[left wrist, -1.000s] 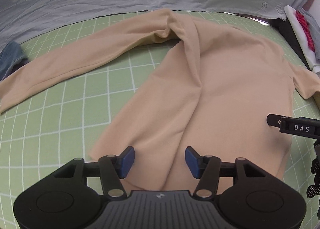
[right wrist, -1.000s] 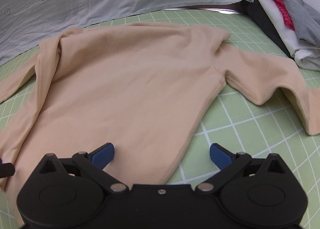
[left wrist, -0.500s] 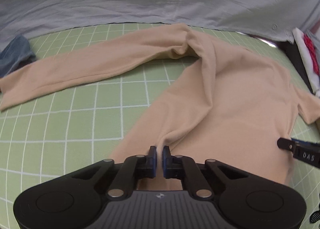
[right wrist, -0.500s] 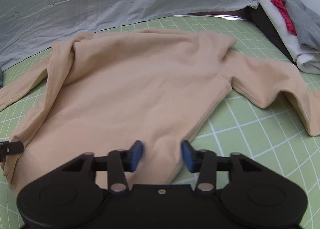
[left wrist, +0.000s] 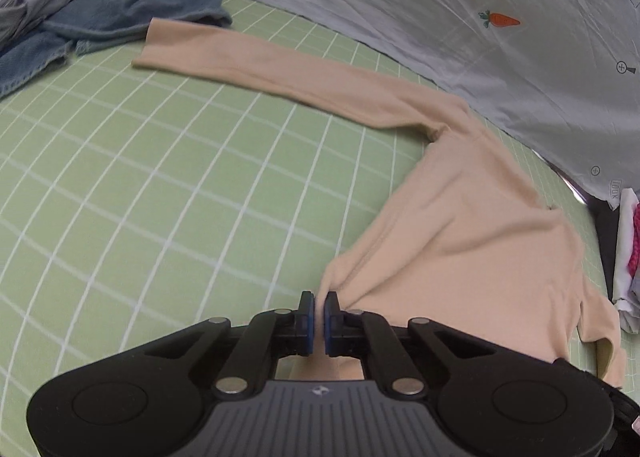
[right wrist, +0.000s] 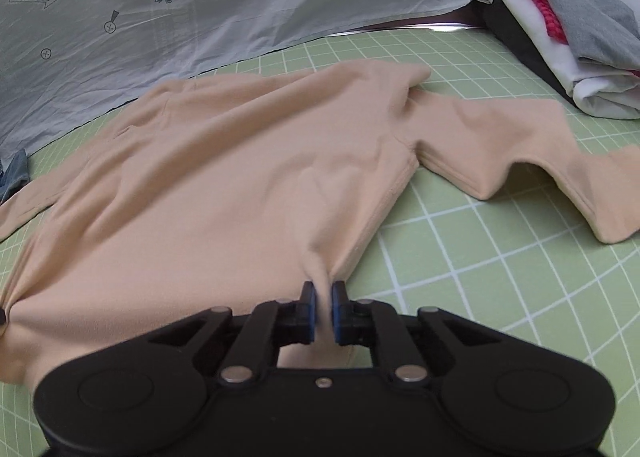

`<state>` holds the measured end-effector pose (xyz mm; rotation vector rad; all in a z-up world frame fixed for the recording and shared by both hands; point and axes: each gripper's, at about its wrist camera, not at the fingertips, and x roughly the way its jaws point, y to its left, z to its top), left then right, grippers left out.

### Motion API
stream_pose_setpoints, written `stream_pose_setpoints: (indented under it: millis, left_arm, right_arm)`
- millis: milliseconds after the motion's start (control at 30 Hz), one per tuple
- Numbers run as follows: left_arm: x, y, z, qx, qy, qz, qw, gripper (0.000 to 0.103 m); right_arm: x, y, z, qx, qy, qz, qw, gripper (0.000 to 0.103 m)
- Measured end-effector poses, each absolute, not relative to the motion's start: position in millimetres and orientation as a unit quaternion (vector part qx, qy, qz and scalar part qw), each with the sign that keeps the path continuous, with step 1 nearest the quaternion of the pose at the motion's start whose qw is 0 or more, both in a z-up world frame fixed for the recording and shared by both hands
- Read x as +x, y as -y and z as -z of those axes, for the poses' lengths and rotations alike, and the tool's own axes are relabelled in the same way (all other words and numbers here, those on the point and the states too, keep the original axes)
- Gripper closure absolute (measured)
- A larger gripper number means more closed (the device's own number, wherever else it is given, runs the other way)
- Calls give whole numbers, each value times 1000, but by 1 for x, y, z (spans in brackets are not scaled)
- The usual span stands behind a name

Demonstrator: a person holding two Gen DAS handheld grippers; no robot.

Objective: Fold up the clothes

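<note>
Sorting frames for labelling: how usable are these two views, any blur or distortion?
Left wrist view: strong fisheye bends the green grid mat; beige long-sleeved top slightly motion-smeared near the pinch. Right wrist view: same bowing, the top's hem soft, folded stack sharper; even lighting.

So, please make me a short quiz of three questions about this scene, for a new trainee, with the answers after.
1. True or false: both grippers are shut on the hem of the beige long-sleeved shirt.
2. Which colour is the gridded mat under the shirt: A blue, B green, C white?
3. What lies at the far end of the shirt's outstretched sleeve in the left wrist view?

Key:
1. True. The left gripper and the right gripper each pinch a fold of the hem; the right jaws have just been closing.
2. B.
3. A heap of blue denim.
</note>
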<state>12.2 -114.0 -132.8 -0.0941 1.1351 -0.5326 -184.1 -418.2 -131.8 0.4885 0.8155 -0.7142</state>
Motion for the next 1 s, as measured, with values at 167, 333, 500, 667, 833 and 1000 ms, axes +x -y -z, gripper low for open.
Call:
stream_pose_setpoints:
  millis: [167, 333, 500, 667, 833, 1000]
  left_arm:
    - [-33, 100, 139, -62, -550, 233, 799, 98]
    - [-59, 99, 137, -78, -559, 236, 791, 98]
    - [-69, 104, 136, -58, -556, 232, 796, 96]
    - [-68, 110, 132, -31, -547, 235, 803, 87]
    - [-65, 118, 132, -5, -544, 251, 801, 76]
    - [-65, 124, 138, 15, -551, 262, 793, 77]
  right_arm:
    - [-205, 421, 132, 222, -393, 326, 830, 95]
    - [-220, 428, 119, 191, -387, 326, 841, 95]
    - [-233, 439, 116, 207, -382, 337, 836, 66]
    - [-254, 434, 125, 257, -375, 349, 820, 60]
    - [-268, 417, 132, 275, -381, 341, 814, 60]
    - [-276, 411, 133, 281, -381, 336, 814, 65]
